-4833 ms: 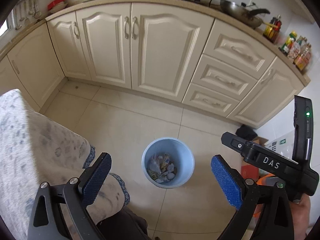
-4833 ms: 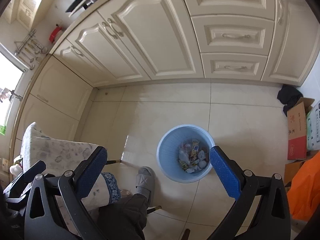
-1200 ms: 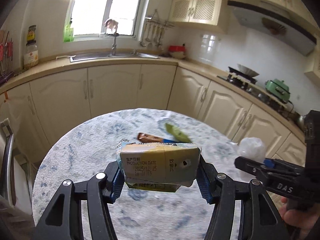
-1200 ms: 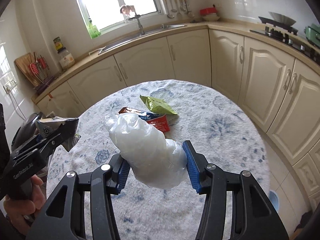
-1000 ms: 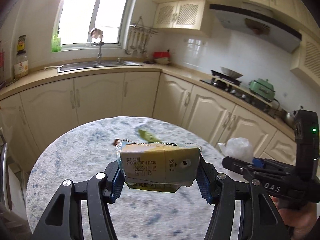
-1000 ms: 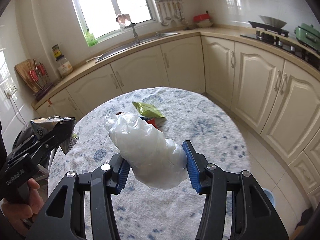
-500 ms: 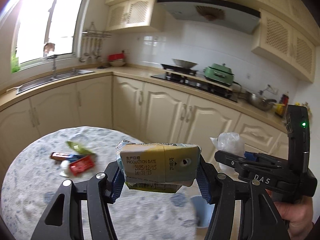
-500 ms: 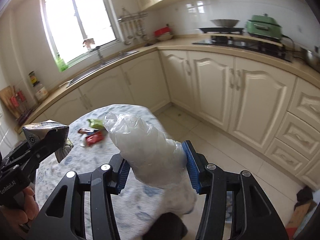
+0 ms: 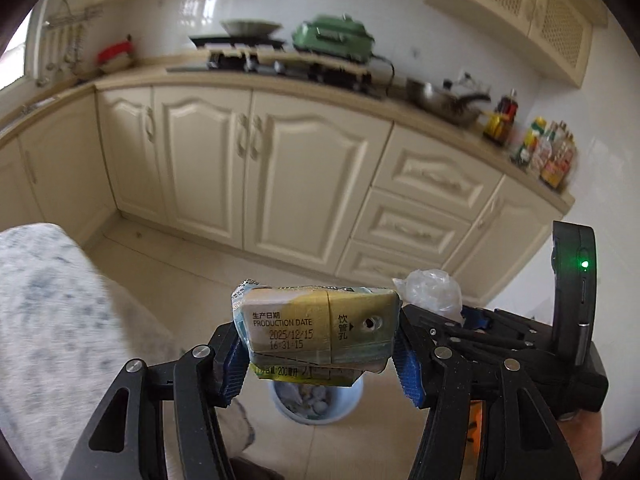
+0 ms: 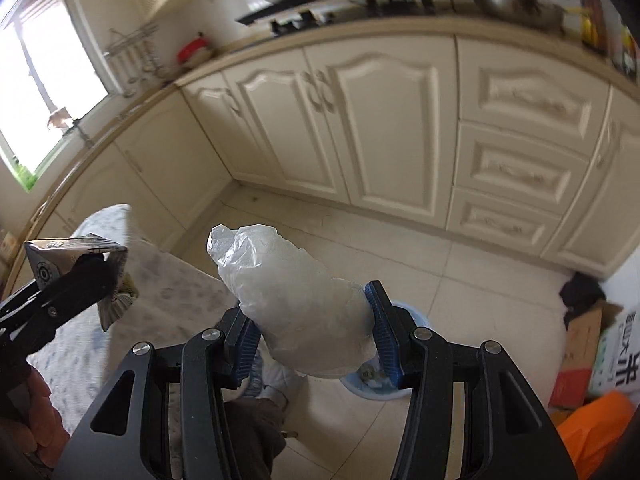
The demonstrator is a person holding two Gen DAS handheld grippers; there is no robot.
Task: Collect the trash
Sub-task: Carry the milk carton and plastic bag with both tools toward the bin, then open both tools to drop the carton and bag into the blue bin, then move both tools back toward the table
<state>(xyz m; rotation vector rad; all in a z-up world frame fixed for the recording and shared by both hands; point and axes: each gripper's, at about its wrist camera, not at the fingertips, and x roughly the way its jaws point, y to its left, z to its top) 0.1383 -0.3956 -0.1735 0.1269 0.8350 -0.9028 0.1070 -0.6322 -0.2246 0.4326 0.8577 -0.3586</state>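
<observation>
In the left wrist view, the cloth-covered table [image 9: 48,320] fills the lower left of the frame. At centre, the left gripper [image 9: 320,354] is clamped on a flattened drink carton [image 9: 316,330], its blue pads pressing both ends. Directly below the carton, at lower centre, the blue trash bin [image 9: 316,408] stands on the tiled floor, already holding scraps. At right centre, the right gripper [image 9: 460,316] shows side-on with a crumpled clear plastic bag [image 9: 430,288] at its tip.

In the right wrist view, the carton [image 10: 76,256] sits at left centre. The right gripper [image 10: 314,340] at lower centre is closed on the plastic bag [image 10: 296,304], which largely hides the bin [image 10: 416,320] behind it.

Hazards, as judged:
- Premature release. Both views are motion-blurred; opening the jaws while travelling would throw the carton or the bag past the bin rim onto the floor.
- Drift. The bag is light and may float sideways or cling to a pad when released.
- Collision. The two grippers are near each other; converging over one small bin could knock an item loose.
- Occlusion. The held items mask the bin, which makes alignment uncertain.
</observation>
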